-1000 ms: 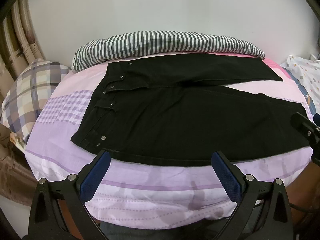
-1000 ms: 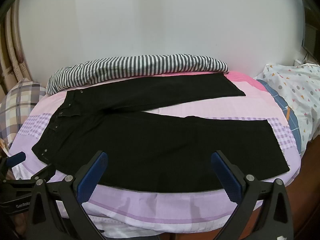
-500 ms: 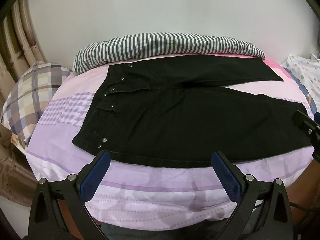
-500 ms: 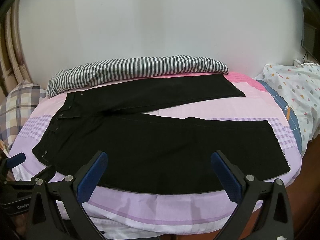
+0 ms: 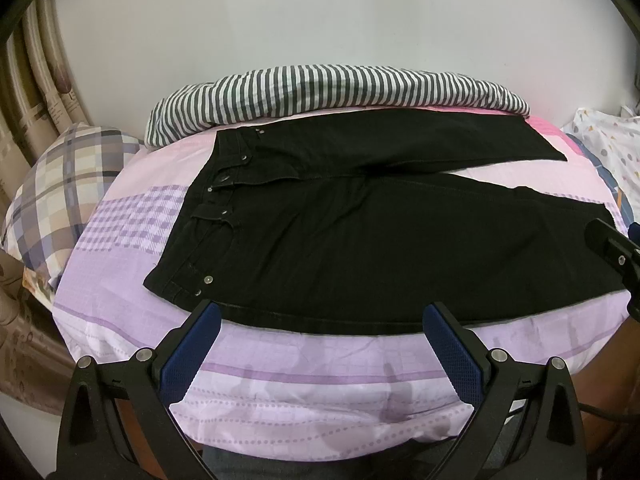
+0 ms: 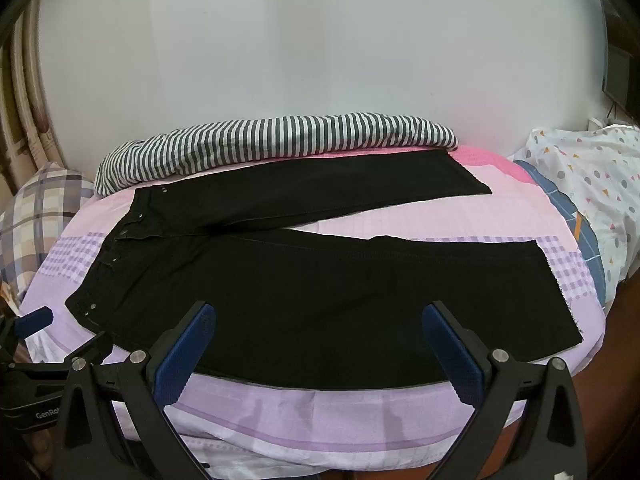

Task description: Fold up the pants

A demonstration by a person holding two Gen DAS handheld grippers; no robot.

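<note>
The pants (image 5: 360,236) lie flat and unfolded on the bed (image 5: 320,376), straight ahead of both grippers, waistband to the left, the two legs running right and splayed apart with a wedge of sheet showing between them; the near leg lies just beyond the fingertips, the far leg lies beyond it against the striped cloth (image 5: 332,92). The left gripper (image 5: 318,320) hangs released and empty, jaws spread wide, short of the near waistband corner; the right gripper (image 6: 318,320) is likewise released and empty, over the near leg's lower edge. Judgement: the task is at its start, the first fold not yet made; the step in hand is the approach for a grasp. To do it well, the left should pinch the near waistband corner and the right the near hem, taking both layers, then carry the near leg over onto the far one with edges matched and tension even, lest the fabric bunch at the crotch. Against the earlier frames, the pants are unmoved; the views have shifted only slightly, the left gripper having drawn marginally nearer the waistband.
</note>
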